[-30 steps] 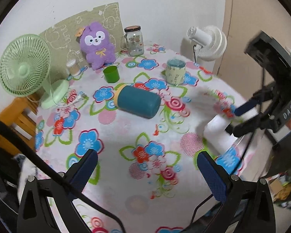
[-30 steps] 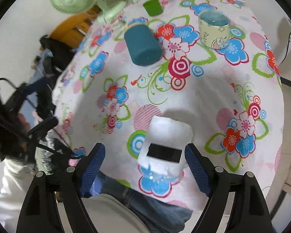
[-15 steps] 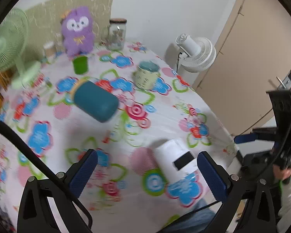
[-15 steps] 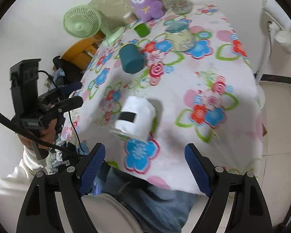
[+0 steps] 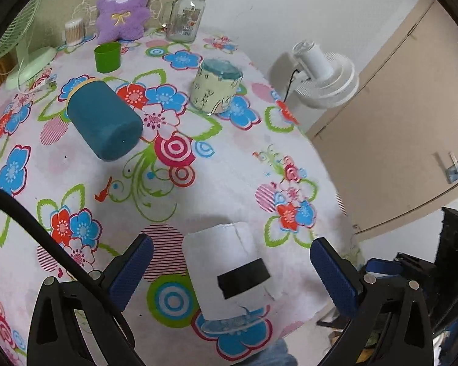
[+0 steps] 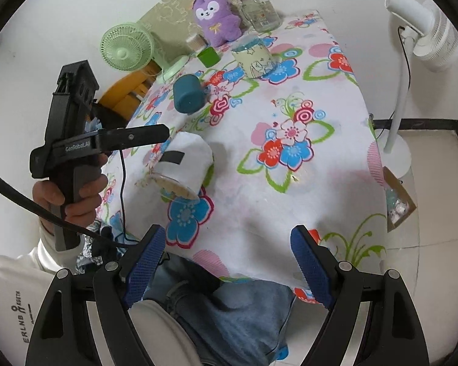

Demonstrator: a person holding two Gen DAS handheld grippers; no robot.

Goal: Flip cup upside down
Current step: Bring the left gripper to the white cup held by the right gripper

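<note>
White cup (image 5: 232,270) with a black tape patch lies on its side at the near edge of the floral tablecloth (image 5: 229,183). Long axis runs roughly near–far, tilted a bit; open mouth faces me and the table edge, closed base points toward the far side. In the right wrist view the cup (image 6: 184,164) shows the same: mouth toward the near-left, base away.

My left gripper (image 5: 229,270) hangs over it, jaws spread wide, one blue pad on each side of the cup, neither touching. Nothing held. From the right wrist view the left gripper (image 6: 137,135) sits just left of the cup, my hand (image 6: 71,196) on its handle.

My right gripper (image 6: 229,262) is off the near table edge, fingers apart and empty, over my lap, well apart from the cup.

Farther in: teal cylinder (image 5: 105,120) on its side, left of centre; pale printed cup (image 5: 215,87) upright beyond it; small green cup (image 5: 107,56), glass jar (image 5: 187,15) and purple plush (image 5: 122,3) at the far edge. White fan (image 5: 323,76) stands to the right of the table.
</note>
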